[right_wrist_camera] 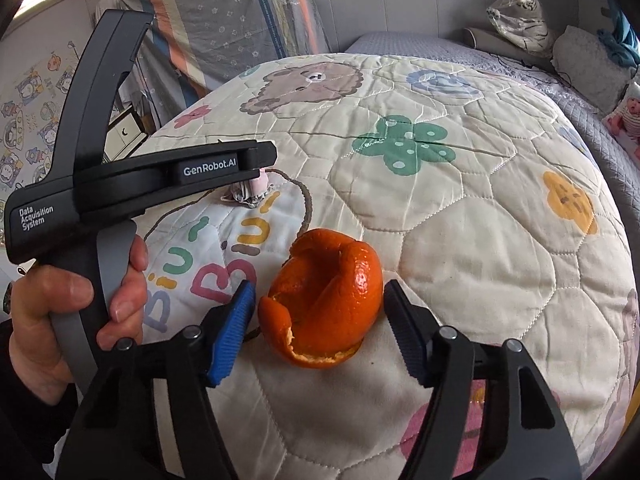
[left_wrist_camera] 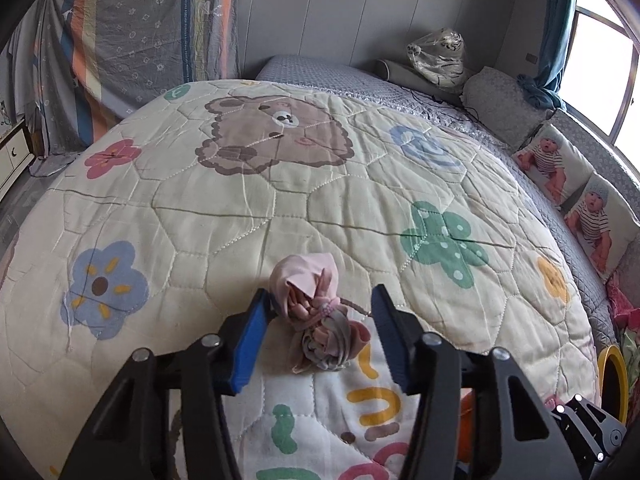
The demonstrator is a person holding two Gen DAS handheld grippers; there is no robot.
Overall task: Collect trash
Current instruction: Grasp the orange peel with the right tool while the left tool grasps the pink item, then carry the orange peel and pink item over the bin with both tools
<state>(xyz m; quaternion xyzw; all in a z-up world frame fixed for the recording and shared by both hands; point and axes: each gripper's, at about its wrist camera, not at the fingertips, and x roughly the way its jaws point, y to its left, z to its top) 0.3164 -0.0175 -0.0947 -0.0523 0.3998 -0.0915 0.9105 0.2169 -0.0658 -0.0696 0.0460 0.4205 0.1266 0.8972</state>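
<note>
A crumpled pink and grey wrapper (left_wrist_camera: pixel 316 312) lies on the cartoon quilt (left_wrist_camera: pixel 280 208). My left gripper (left_wrist_camera: pixel 320 300) is open, its blue-padded fingers (left_wrist_camera: pixel 252 340) on either side of the wrapper, not touching it. An empty orange peel (right_wrist_camera: pixel 324 300) lies on the quilt (right_wrist_camera: pixel 460 240) in the right wrist view. My right gripper (right_wrist_camera: pixel 320 292) is open with the peel between its fingers, the right one close to the peel. The wrapper (right_wrist_camera: pixel 250 192) shows partly under the left gripper's body (right_wrist_camera: pixel 140 176), which a hand holds.
A yellow-rimmed container (left_wrist_camera: pixel 614 380) stands at the bed's right side. Pillows (left_wrist_camera: pixel 496 104), a clear plastic bag (left_wrist_camera: pixel 438 56) and baby-print cushions (left_wrist_camera: pixel 576 192) line the far and right edges. A striped sheet (left_wrist_camera: pixel 140 40) hangs at the back left.
</note>
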